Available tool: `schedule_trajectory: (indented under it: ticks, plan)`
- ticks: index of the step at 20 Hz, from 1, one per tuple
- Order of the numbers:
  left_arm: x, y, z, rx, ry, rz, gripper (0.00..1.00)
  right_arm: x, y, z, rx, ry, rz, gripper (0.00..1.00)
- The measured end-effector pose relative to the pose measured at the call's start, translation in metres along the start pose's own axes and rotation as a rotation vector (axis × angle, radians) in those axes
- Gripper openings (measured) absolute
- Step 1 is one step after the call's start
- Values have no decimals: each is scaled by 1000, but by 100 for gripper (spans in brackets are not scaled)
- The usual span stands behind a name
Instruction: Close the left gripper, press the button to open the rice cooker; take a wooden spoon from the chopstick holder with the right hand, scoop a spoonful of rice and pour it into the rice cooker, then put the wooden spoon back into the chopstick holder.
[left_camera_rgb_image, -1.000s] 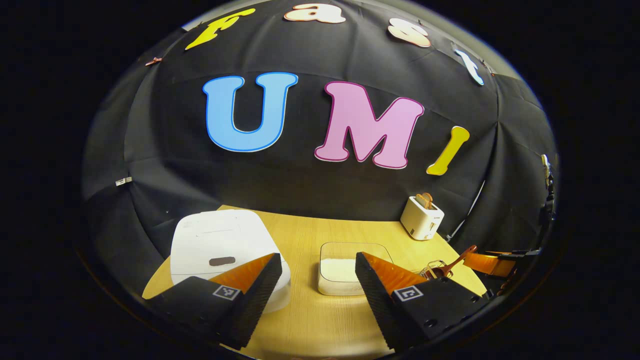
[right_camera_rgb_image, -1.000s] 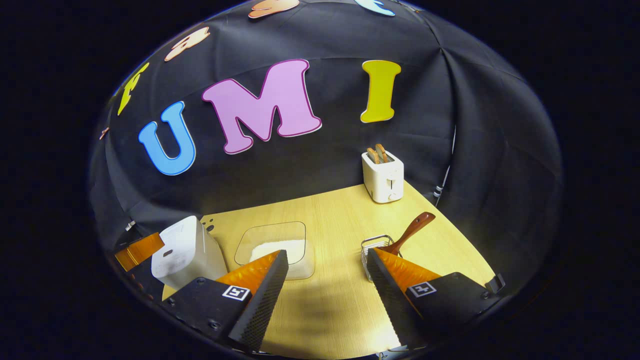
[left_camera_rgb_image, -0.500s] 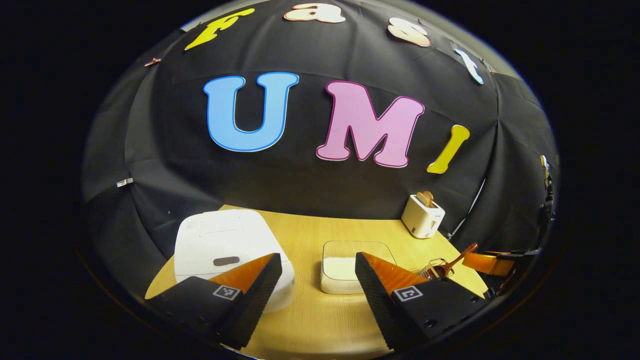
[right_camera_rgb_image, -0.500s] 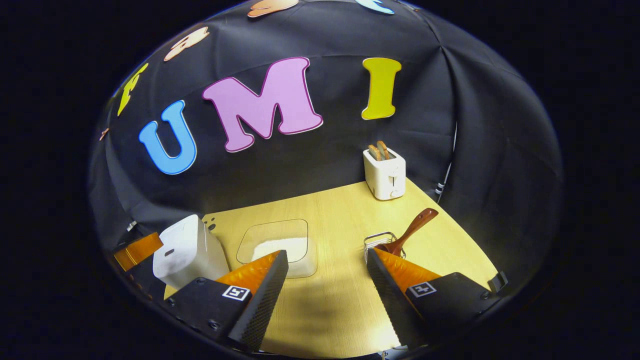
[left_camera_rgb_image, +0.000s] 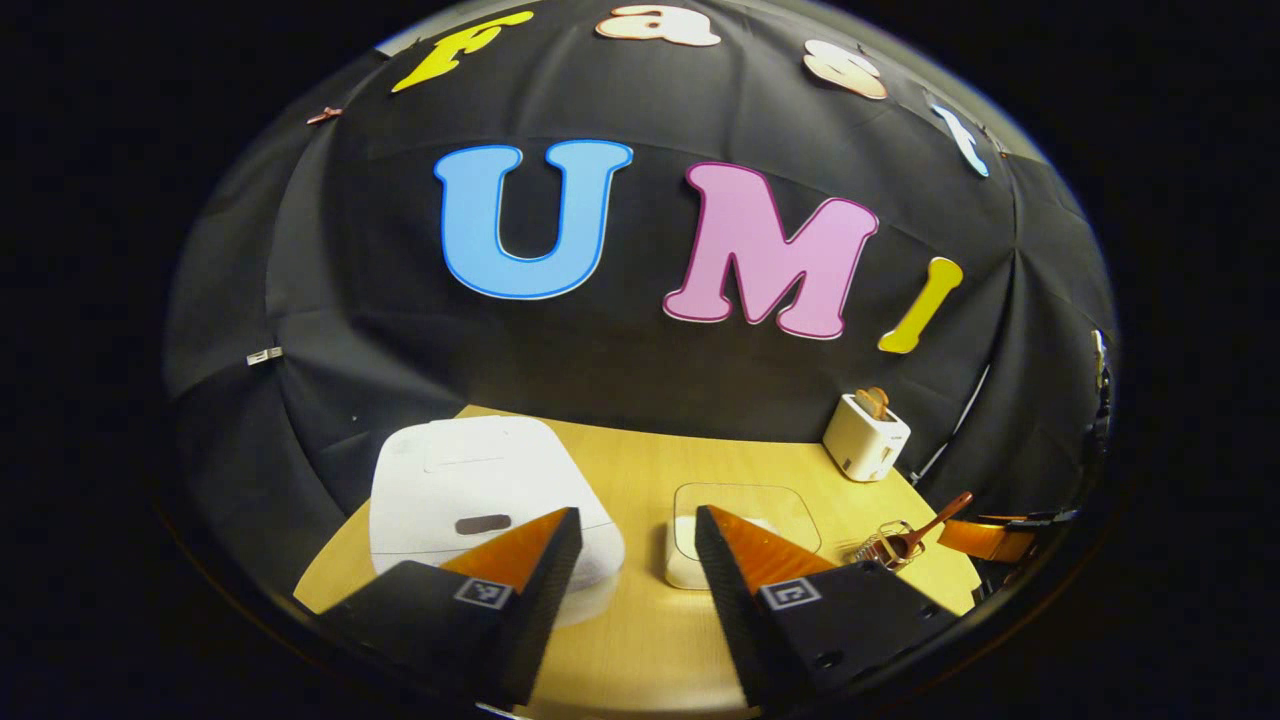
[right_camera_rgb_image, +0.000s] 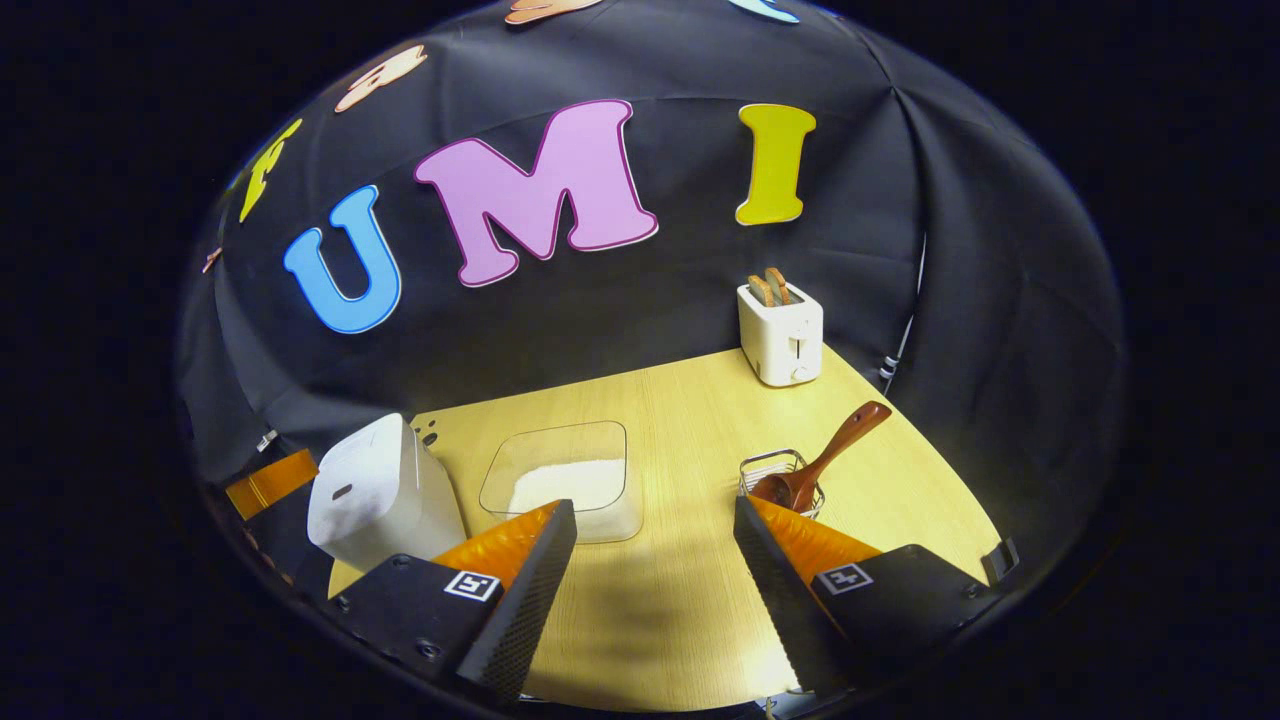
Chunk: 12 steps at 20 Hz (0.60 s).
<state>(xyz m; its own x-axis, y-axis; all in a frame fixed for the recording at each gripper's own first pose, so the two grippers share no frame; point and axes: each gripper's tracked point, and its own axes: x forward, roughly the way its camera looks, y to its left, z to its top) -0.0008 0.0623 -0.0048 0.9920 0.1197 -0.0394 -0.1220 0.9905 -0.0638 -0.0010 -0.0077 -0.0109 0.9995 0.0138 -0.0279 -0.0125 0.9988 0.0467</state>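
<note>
Left gripper (left_camera_rgb_image: 630, 520) jaws spread, nothing between; cooker (left_camera_rgb_image: 480, 495) button (left_camera_rgb_image: 483, 524) lay just ahead-left of them. Right gripper (right_camera_rgb_image: 655, 515) also spread, idle.

white rice cooker (left_camera_rgb_image: 480, 490), brown wooden spoon (right_camera_rgb_image: 825, 462)

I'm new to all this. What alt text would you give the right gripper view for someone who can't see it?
The open right gripper hovers over a light wooden table. Ahead sit a closed white rice cooker at left, a clear square container of white rice in the middle, and a brown wooden spoon leaning in a small wire chopstick holder at right. A white toaster holding toast stands at the back.
</note>
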Motion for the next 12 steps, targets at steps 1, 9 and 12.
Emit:
schedule_trajectory:
  ticks: [1,9,12]
  plan:
    - [1,5,0,4,-3,-2,59,-1,0,2,-6,-8,1,98]
    - [28,66,-15,15,32,134,5,-8,-7,-7,-36,21,-13,98]
    - [46,90,-31,14,81,228,5,-6,-3,-14,-50,56,-9,98]
